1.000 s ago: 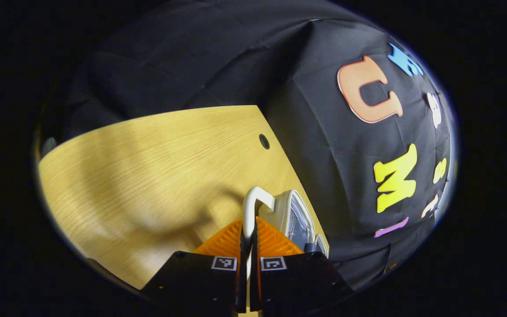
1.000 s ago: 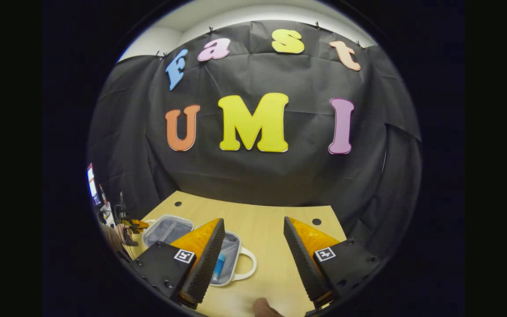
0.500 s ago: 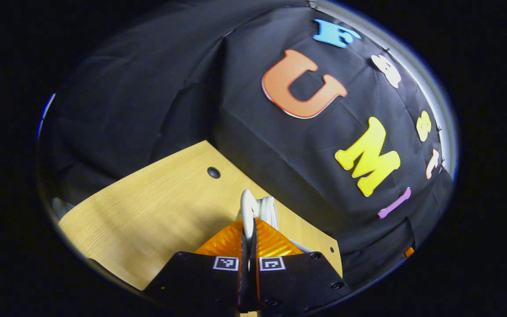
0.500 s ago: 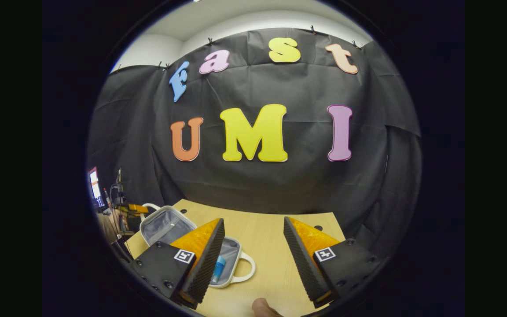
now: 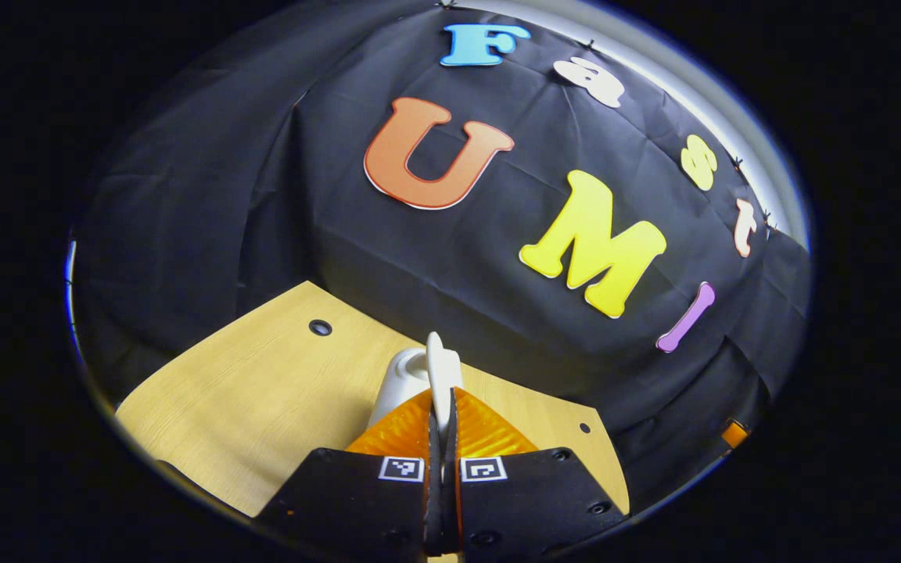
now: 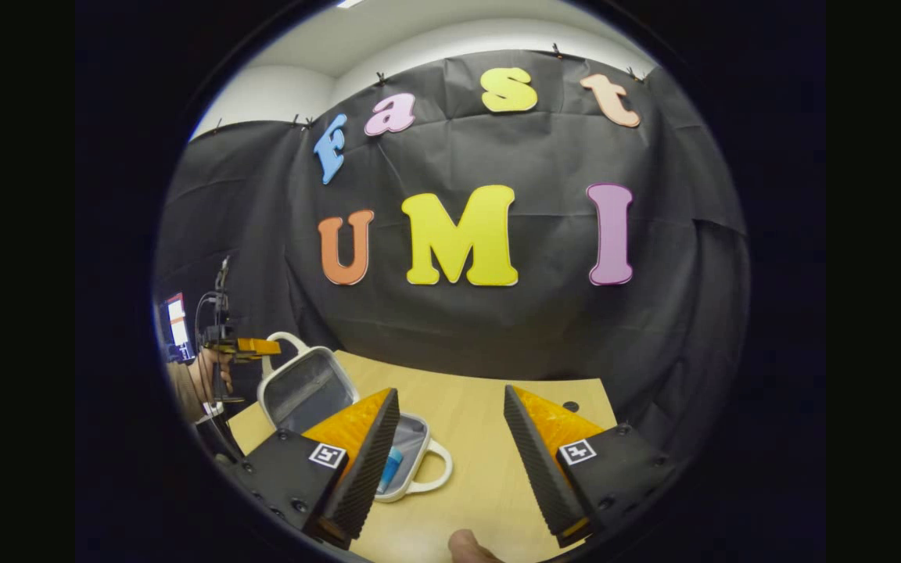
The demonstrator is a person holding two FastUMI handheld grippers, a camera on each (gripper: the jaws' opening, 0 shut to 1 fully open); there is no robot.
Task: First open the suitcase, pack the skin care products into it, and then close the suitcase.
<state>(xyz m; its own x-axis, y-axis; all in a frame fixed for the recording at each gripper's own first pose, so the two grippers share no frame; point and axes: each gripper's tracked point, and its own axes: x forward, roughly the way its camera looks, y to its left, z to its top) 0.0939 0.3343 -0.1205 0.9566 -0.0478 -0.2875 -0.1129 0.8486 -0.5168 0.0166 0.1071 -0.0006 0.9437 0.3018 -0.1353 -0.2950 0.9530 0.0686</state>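
1. Black cloth wall (image 6: 497,328), creased and pinned along its top edge, hanging behind the whole booth; pale ceiling strip above it at 12 o'clock in the right gripper view.
2. Light wood-grain surface (image 6: 470,461), flat and matte, with a small round dark hole (image 6: 570,407) near its far corner; same grain and another hole (image 5: 320,328) at 10 o'clock in the left gripper view.
3. Small rounded suitcase (image 6: 411,446), pale shell with grey fabric lining, lying open at 7 o'clock in the right gripper view; lid (image 6: 306,387) raised and tilted, base flat on the surface, loop handle (image 6: 441,469) on the base toward 3 o'clock.
4. Right claw (image 6: 450,457) spread wide with ribbed inner faces, holding nothing, above the surface just beside the suitcase base.
5. Left claw (image 5: 441,414) pinched closed on the lid's pale curved handle (image 5: 436,371), seen edge-on as a thin smooth band; rest of the lid mostly hidden behind the fingers, a rounded pale part (image 5: 400,383) at 11 o'clock.
6. Far off at 9 o'clock in the right gripper view, a hand (image 6: 202,375) holding that left claw at the lid's handle; lit screen behind it, too small to make out.
7. Blue skin care tube (image 6: 389,469) inside the base, partly cut off by the right claw's finger.
8. Fingertip (image 6: 468,543) at 6 o'clock, cropped.
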